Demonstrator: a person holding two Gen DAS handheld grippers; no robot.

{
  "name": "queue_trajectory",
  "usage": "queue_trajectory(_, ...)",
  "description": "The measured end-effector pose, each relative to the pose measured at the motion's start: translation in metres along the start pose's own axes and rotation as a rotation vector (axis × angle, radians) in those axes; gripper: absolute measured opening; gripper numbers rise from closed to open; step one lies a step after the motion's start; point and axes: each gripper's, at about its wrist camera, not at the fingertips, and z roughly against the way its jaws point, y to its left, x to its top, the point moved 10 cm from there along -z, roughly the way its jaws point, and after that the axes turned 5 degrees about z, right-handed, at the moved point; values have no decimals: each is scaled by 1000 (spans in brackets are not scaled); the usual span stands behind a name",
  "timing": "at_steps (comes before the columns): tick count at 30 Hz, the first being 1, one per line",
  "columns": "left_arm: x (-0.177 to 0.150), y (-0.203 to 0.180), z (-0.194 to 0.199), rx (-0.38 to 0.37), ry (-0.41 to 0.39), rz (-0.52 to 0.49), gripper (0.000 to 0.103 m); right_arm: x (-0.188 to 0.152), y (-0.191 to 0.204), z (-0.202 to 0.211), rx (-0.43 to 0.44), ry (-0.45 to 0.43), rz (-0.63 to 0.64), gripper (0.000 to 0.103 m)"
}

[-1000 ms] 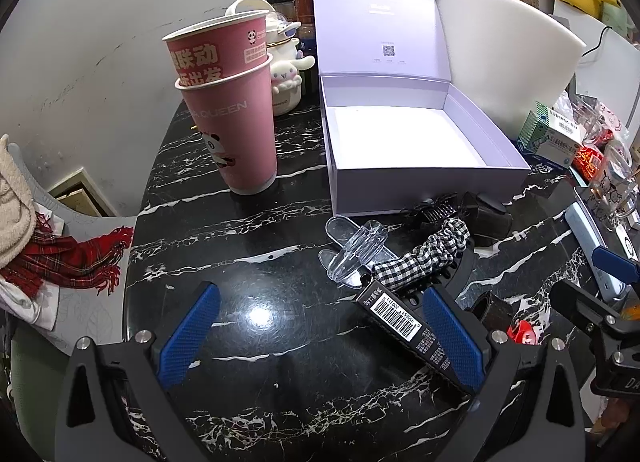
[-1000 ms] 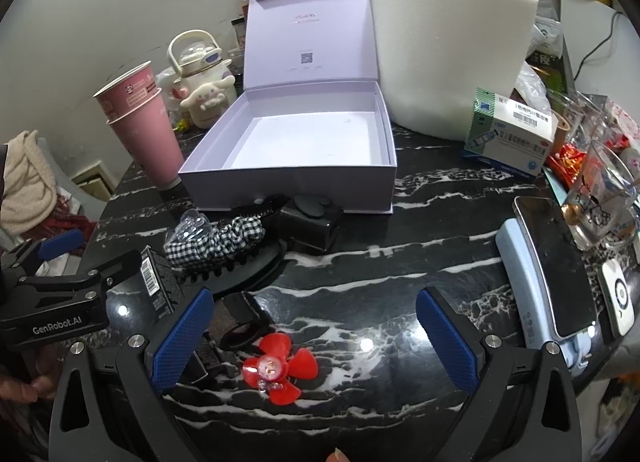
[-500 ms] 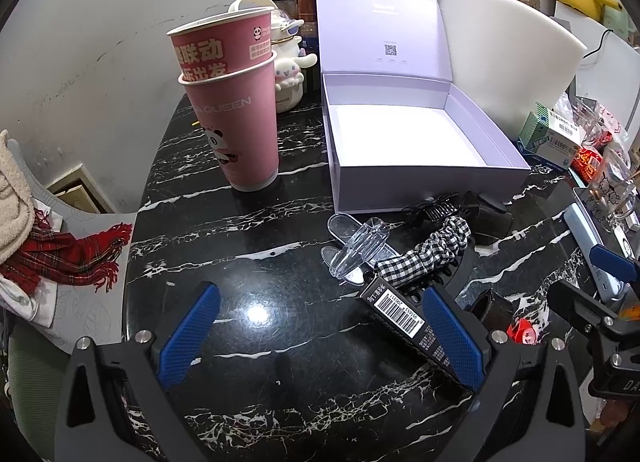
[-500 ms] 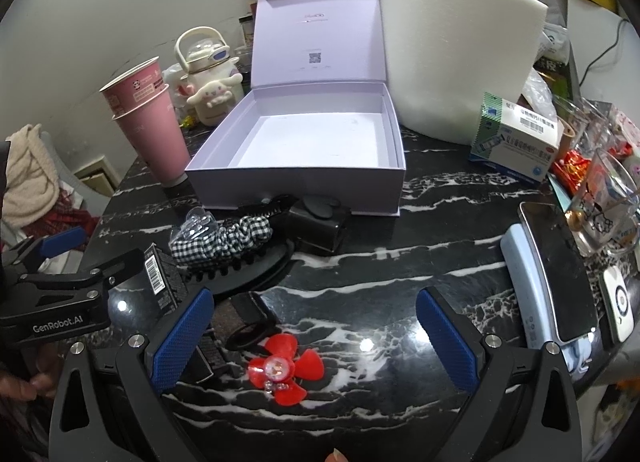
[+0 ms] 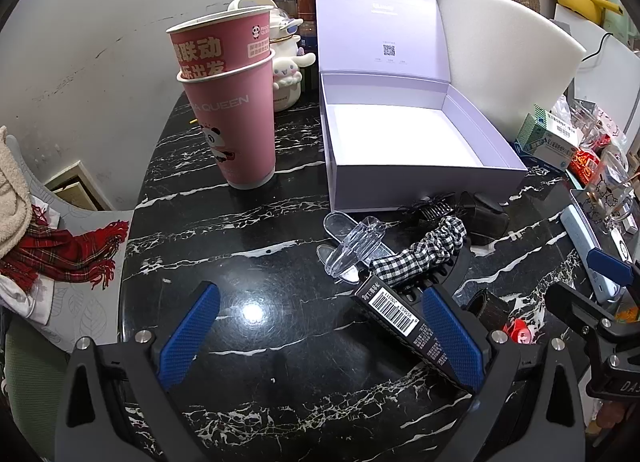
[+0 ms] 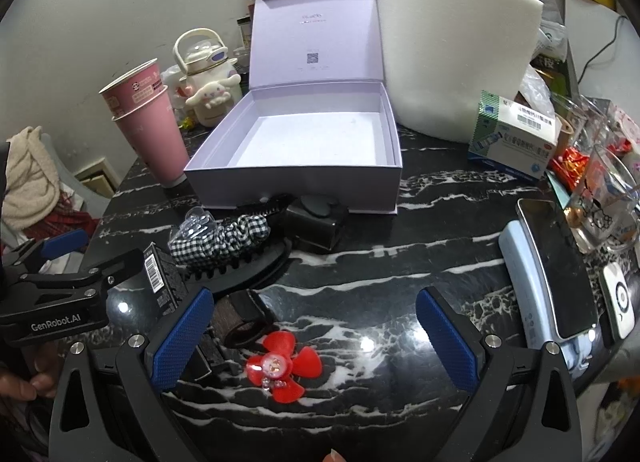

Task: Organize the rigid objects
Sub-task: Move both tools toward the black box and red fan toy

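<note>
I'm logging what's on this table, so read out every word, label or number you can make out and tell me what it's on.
"QUEEN": lower pink cup.
"联动" above "乐出发": upper pink cup.
"GenRobot.AI": left gripper, on its body.
"955653 20031", partly legible: barcode on the black box.
Lavender box lid: QR code and small print, too small to read.
Medicine box: Chinese print, blurred.

Two stacked pink paper cups point(image 5: 232, 110) stand on a black marble table point(image 5: 248, 230) before a white character kettle point(image 6: 206, 76). A white foam slab point(image 6: 456, 58) leans at the back beside a medicine carton point(image 6: 514, 132). A phone point(image 6: 558, 270) lies near a glass mug point(image 6: 604, 198).
</note>
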Motion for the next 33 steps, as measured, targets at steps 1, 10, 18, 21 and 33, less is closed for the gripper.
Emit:
queue_trajectory(1, 0, 0, 0, 0, -1, -1, 103, 0, 0, 0, 0, -1, -1, 103)
queue_trajectory(10, -4, -5, 4, -6, -4, -4, 103, -3, -2, 5, 1, -8, -4, 103)
queue_trajectory(18, -7, -6, 9, -11, -10, -2, 103, -5, -2, 12, 3, -20, -7, 103)
queue_trajectory(21, -7, -6, 12, -13, -16, -2, 103, -7, -2, 14, 5, -24, -8, 103)
queue_trajectory(33, -15, -13, 24, -36, -37, 0, 103, -18, -2, 26, 11, -41, -7, 103)
